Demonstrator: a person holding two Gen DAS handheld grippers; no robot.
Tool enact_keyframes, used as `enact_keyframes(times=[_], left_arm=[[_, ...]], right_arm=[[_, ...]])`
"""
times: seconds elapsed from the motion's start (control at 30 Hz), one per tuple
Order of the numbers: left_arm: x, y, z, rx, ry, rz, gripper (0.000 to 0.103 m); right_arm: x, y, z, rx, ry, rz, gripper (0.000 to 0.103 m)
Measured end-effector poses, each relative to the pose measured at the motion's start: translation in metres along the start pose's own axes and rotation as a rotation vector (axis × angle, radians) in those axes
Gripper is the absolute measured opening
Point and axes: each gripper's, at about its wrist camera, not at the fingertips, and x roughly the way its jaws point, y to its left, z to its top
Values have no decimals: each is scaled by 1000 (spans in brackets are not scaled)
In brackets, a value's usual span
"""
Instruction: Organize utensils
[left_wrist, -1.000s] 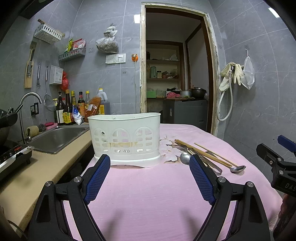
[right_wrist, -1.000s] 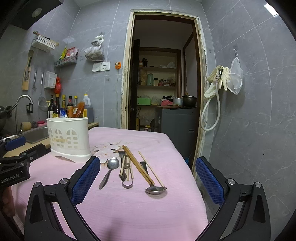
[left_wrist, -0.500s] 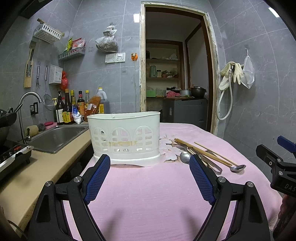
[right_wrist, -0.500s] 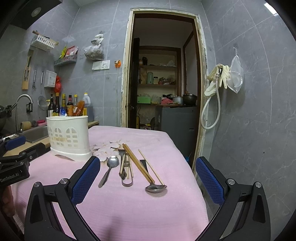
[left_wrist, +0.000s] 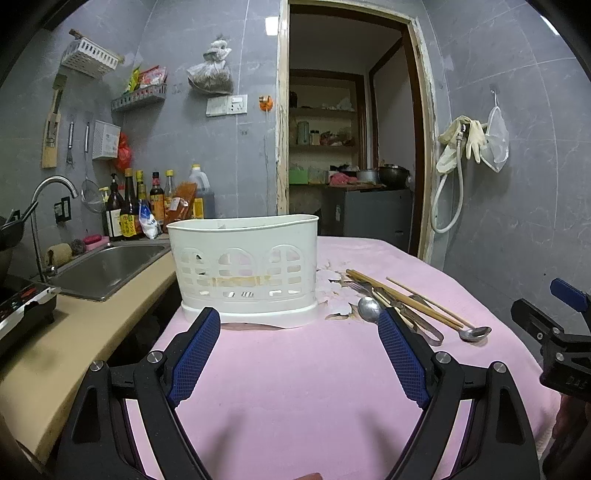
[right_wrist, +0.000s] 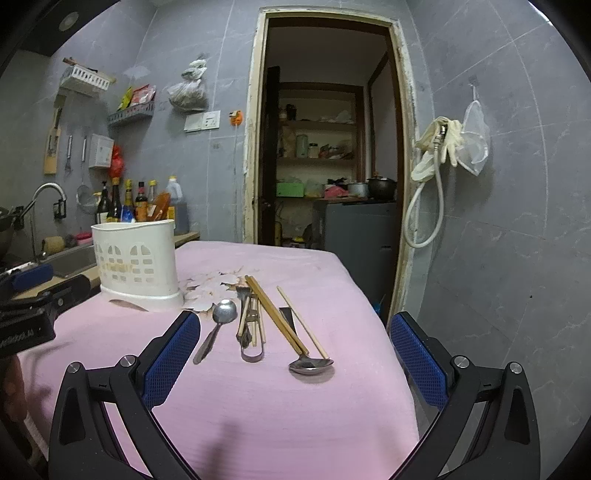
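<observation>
Here, on a pink-covered table in a grey-tiled kitchen, two hand-held grippers hover above the cloth, each with its blue-padded jaws spread wide and gripping nothing. The left gripper faces a white plastic utensil caddy, which stands upright near the table's left edge, its arched cut-out wall turned toward the camera; from this angle nothing shows above its rim. The right gripper looks down on the loose cutlery lying flat on the cloth just to the right of the caddy: a steel spoon with its bowl pointing away, metal tongs with a fork lying along them, a pair of wooden chopsticks angled across the pile, a single thinner chopstick beside them, and a second spoon nearest the camera, bowl up, partly under the chopstick tips. Between caddy and cutlery the cloth's surface is flaked into pale, peeling patches. In the left wrist view the right gripper appears at the far right edge; in the right wrist view the left gripper sits at the far left edge. Beside the table a beige counter holds a steel sink with a curved tap, and a row of sauce bottles stands against the wall.
</observation>
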Motion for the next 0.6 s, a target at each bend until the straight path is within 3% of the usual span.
enact_keyframes(times=[0.27,0.43,0.5,0.6], left_arm=[[28,-4,23,-5,94,-87,83],[53,-12,35,3,167,-183,82],[66,-17,40,22,195,-212,73],[87,-21,44,34,249,-249,61]], right_arm=[[27,-19,22,-114,70,70,102],[66,-39,32,-103,198,150,75],[82,-48,34,-79,246,184,60],[108,-57,36,-70,314,205,52]])
